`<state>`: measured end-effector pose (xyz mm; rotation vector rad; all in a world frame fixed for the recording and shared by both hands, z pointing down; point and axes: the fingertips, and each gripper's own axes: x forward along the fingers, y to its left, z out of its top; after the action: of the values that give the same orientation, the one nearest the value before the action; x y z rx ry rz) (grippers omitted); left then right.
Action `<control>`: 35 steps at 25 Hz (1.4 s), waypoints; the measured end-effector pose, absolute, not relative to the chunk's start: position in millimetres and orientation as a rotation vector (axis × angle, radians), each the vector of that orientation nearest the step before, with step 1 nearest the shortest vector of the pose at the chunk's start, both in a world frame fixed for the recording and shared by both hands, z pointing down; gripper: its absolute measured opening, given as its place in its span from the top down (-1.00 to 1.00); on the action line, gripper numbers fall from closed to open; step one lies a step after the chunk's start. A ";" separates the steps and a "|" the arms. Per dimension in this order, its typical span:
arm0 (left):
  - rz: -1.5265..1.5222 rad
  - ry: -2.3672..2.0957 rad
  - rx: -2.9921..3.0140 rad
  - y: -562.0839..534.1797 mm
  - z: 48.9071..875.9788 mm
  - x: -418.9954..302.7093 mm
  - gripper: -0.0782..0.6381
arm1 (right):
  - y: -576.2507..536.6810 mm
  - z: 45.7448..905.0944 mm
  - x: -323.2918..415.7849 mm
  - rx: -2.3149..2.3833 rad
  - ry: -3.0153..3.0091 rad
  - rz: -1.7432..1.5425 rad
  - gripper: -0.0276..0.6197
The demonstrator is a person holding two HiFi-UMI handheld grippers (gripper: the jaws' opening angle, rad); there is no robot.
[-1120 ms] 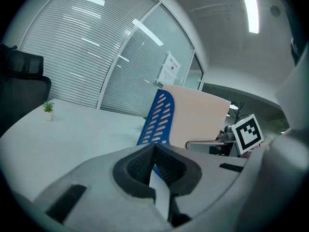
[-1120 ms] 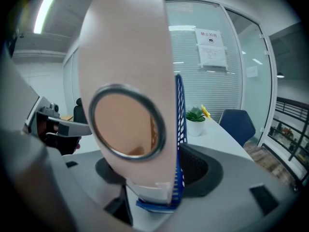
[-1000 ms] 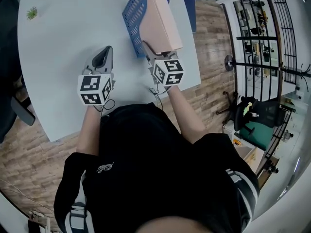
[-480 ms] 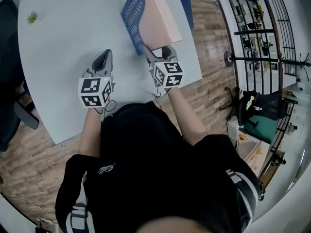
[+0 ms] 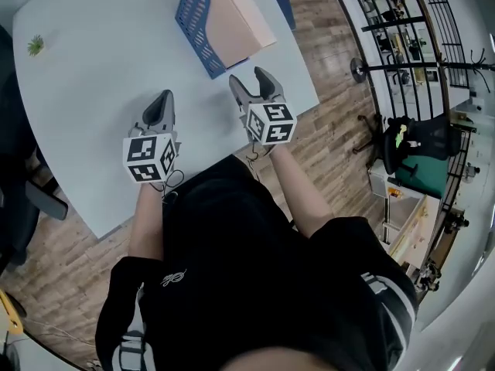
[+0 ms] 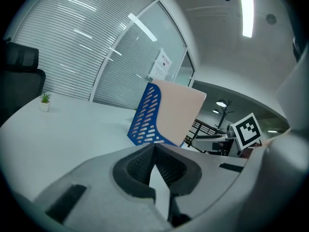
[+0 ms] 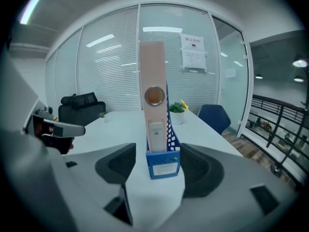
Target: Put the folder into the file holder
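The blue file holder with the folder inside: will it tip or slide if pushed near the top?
Probably tips sideways: the file holder is narrow and the folder rises well above it. Pushed low, it likely slides, since the table looks smooth. The folder seems stiff: it stands straight.

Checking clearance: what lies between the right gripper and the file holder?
Only bare table separates the open right gripper from the file holder, per the right gripper view.

The blue slotted plastic file holder [image 5: 195, 22] looks faintly glossy, the pale pink cardboard folder [image 5: 236, 18] inside it matt and smooth. The white table [image 5: 93, 76] is smooth and matt above a wood-plank floor [image 5: 332, 122], and the left gripper [image 5: 162, 99] is matt grey plastic with dark ribbed pads [image 6: 138, 165].
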<state>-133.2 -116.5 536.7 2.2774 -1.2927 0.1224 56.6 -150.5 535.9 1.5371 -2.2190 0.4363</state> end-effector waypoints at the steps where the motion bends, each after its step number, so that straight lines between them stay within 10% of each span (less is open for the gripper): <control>1: 0.131 -1.272 2.281 -114.7 540.0 -129.4 0.79 | -145.1 537.6 59.6 1.553 -2.204 0.446 0.03; 9: 0.210 -1.092 2.347 -102.6 558.2 -74.3 0.79 | -98.1 559.5 94.4 1.605 -2.077 0.514 0.23; 13: 0.256 -1.056 2.382 -112.1 570.5 -44.6 0.79 | -82.4 576.2 112.8 1.576 -2.055 0.547 0.90; 35: 0.195 -0.749 2.645 -103.4 445.8 149.1 0.79 | -74.8 425.6 235.0 2.004 -2.186 0.331 0.90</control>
<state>149.1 -103.4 445.8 2.6450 -0.7493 0.1946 235.0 -74.8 425.6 2.0035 -2.1863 0.3313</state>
